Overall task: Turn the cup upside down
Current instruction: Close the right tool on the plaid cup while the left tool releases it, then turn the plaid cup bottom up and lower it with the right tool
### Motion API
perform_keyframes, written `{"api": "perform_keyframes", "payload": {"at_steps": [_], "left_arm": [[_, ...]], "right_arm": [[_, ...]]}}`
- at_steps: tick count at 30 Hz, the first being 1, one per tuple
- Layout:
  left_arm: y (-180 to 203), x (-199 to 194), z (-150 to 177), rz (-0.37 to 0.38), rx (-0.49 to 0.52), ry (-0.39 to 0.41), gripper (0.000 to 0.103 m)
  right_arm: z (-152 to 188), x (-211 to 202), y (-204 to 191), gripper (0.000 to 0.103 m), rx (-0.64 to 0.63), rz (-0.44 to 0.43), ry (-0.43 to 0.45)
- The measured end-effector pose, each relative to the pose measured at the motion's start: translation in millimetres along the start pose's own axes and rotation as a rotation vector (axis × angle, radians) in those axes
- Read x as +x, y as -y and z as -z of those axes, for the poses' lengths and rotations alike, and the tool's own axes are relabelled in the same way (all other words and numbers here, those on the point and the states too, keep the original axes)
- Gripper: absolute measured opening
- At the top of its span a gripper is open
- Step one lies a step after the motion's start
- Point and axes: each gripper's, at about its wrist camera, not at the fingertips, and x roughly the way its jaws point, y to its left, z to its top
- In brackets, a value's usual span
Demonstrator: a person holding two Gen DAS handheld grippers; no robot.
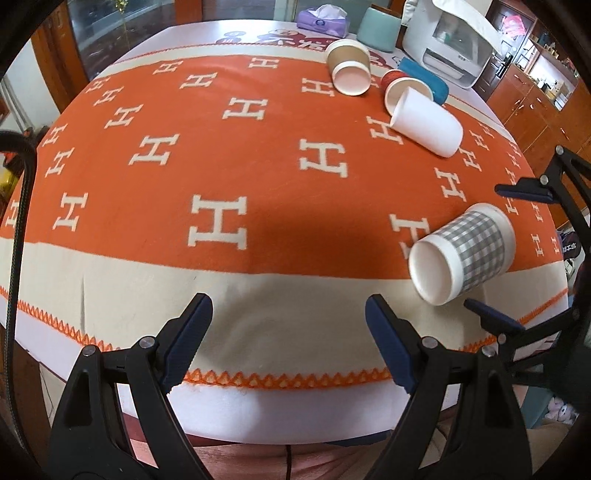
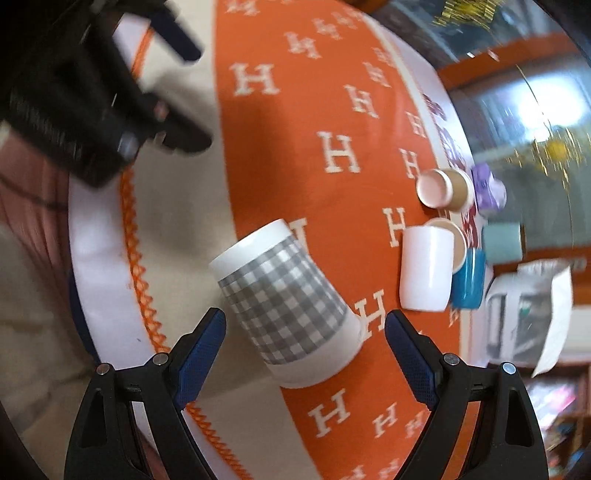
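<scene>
A grey-and-white checked paper cup [image 1: 463, 252] lies on its side on the orange blanket near the table's right front, its open mouth toward the table's front edge. In the right wrist view the checked cup [image 2: 286, 302] lies just ahead of my open right gripper [image 2: 304, 325], its base end between the blue pads, which are apart from it. The right gripper also shows in the left wrist view [image 1: 502, 247], open around the cup's far side. My left gripper [image 1: 288, 317] is open and empty over the cream border.
A plain white cup [image 1: 426, 127], a brown cup [image 1: 349, 70] and an orange cup [image 1: 404, 92] lie on their sides at the back right. A blue object [image 1: 424, 79], a tissue box [image 1: 323, 18], a teal container [image 1: 380, 27] and a white appliance [image 1: 450, 48] stand behind them.
</scene>
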Motion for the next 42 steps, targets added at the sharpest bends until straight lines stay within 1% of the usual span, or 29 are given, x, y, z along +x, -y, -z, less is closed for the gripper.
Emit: {"api": "perform_keyframes", "payload": {"at_steps": [5, 8, 12, 14, 16, 21, 26, 30, 33, 34, 36, 39, 42], "left_arm": [[-6, 4, 3, 0.005, -0.009, -0.008, 0.083], [-8, 5, 5, 0.008, -0.011, -0.007, 0.083], [-10, 4, 6, 0.005, -0.008, -0.006, 0.083], [-11, 5, 7, 0.005, -0.008, -0.007, 0.083], [-12, 5, 7, 0.004, -0.008, -0.009, 0.083], [-11, 5, 8, 0.004, -0.005, -0.008, 0.083], [-5, 4, 7, 0.001, 0.014, -0.004, 0.083], [2, 2, 5, 0.004, 0.027, 0.006, 0.083], [7, 0, 1, 0.009, 0.026, 0.015, 0.083], [8, 0, 0, 0.013, 0.022, 0.017, 0.083], [10, 0, -3, 0.021, 0.011, 0.023, 0.083], [15, -1, -10, 0.027, -0.003, 0.038, 0.083], [20, -1, -16, 0.024, -0.014, 0.052, 0.083]], "right_arm": [[-11, 14, -19, 0.089, -0.130, 0.074, -0.042], [-17, 22, -27, 0.089, -0.183, 0.089, -0.064], [-21, 34, -36, 0.088, -0.237, 0.089, -0.092], [-21, 38, -38, 0.071, -0.247, 0.076, -0.115], [-20, 41, -38, 0.066, -0.238, 0.078, -0.134], [-17, 40, -21, 0.065, -0.149, 0.041, -0.123], [-10, 27, 15, 0.065, 0.034, -0.034, -0.082], [-3, 17, 44, 0.064, 0.211, -0.131, -0.042], [9, 12, 69, 0.064, 0.422, -0.250, 0.016], [13, 10, 75, 0.064, 0.477, -0.275, 0.033], [27, 13, 92, 0.064, 0.640, -0.346, 0.092], [49, 20, 109, 0.064, 0.878, -0.419, 0.173], [72, 26, 113, 0.064, 1.099, -0.468, 0.264]]}}
